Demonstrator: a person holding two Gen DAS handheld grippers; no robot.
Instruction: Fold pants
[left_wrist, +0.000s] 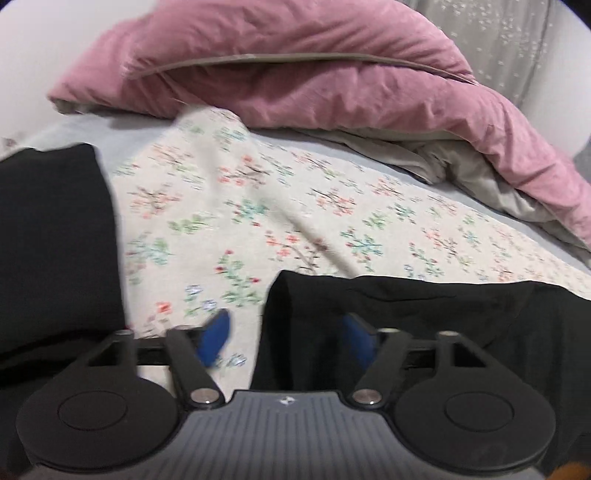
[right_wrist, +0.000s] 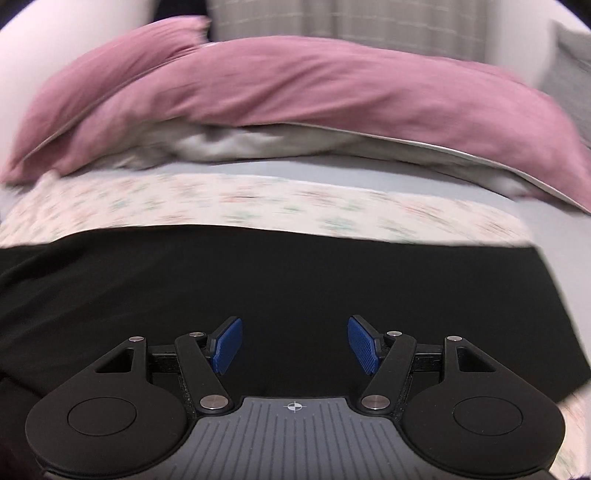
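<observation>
Black pants lie on a floral sheet on a bed. In the left wrist view one black part lies at the right under the gripper and another black part lies at the left, with sheet between them. My left gripper is open, its blue pads straddling the left edge of the right-hand part. In the right wrist view the pants span the whole width. My right gripper is open and empty just above the black cloth.
A pink duvet with grey lining is bunched along the far side of the bed and also shows in the right wrist view. A pale blue sheet shows beyond the floral sheet. A white wall stands behind.
</observation>
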